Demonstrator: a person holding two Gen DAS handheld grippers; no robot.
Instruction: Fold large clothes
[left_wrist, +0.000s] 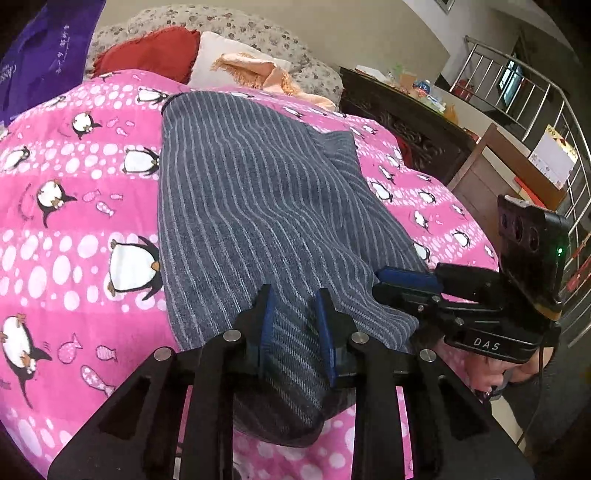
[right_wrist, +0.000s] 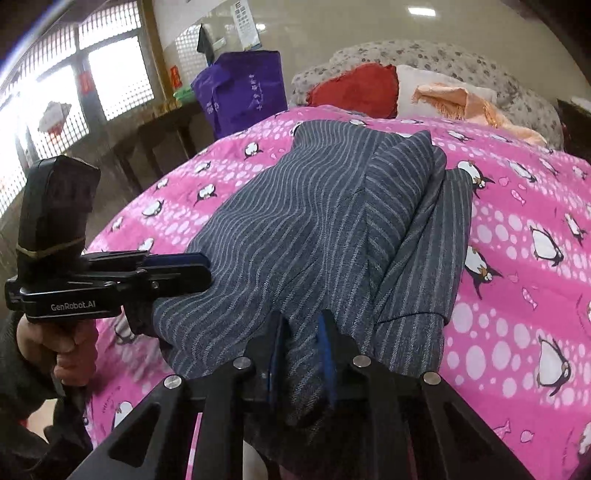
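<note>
Garment: grey striped garment (left_wrist: 258, 206), large, laid lengthwise on the bed, stretching away from both hand-held grippers toward the pillows.
Bed: pink penguin-print bedspread (left_wrist: 74, 229) under the cloth on every side.
Left hand-held gripper (left_wrist: 293, 325): clenched on the near hem, a fold of striped cloth pinched between the blue pads.
Right hand-held gripper (right_wrist: 303, 350): likewise clamped on the near hem, cloth bunched between its pads; just beside the left one along the same edge.
Layers: beyond the right hand-held gripper, a sleeve (right_wrist: 424, 266) or side panel already turned in over the body, lying loosely with an edge askew.
Step in hand, judged: lifting the near hem to carry it away toward the far end, halving the length.
Doing it well: both grips level and moving together; hem kept taut between them to avoid sagging in the middle; low carry so the turned-in sleeve stays put; near edge set square on the far edge before letting go.
Risk: uneven pull likely to drag the whole garment along the slippery bedspread instead of folding it.
Background: red cushion (left_wrist: 147, 51) and pale pillow far beyond, well apart from the cloth.
</note>
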